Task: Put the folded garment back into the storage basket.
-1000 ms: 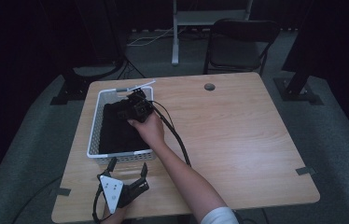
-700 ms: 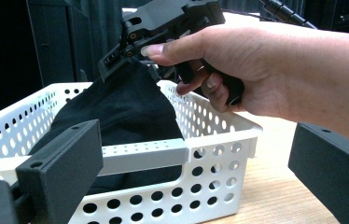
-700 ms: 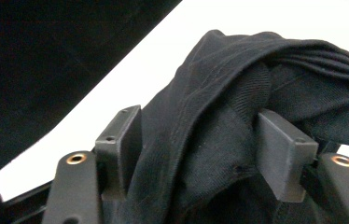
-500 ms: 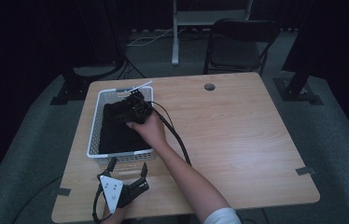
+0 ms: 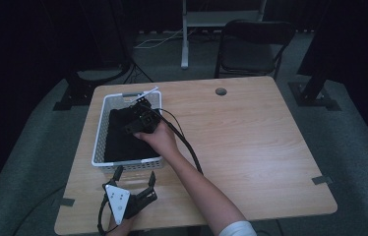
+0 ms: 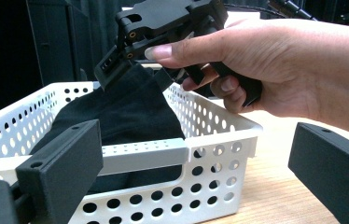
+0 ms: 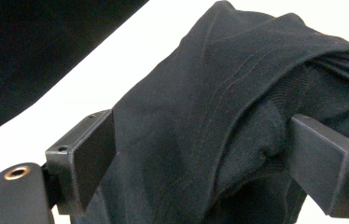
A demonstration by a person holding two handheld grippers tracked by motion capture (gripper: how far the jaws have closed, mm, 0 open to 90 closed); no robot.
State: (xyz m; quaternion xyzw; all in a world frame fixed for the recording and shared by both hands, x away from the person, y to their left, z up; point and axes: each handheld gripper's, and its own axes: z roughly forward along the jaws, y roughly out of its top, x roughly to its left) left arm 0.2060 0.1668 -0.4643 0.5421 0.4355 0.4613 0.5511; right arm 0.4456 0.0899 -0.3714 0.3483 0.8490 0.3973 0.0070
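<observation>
A: Starting at the left, why does the left gripper [image 5: 135, 178] sit low on the desk [image 5: 251, 142], just before the white perforated basket [image 5: 101, 133]?

B: Its jaws stand wide and empty, pointed at the basket's near wall; it seems to wait as a spare.

A: And the right gripper [image 5: 140, 109]?

B: The person's right hand [image 6: 266, 70] reaches it over the basket. Its jaws flank a raised fold of the black garment [image 7: 219, 121], and whether they pinch it is hard to tell. The rest lies in the basket, probably about to be lifted.
</observation>
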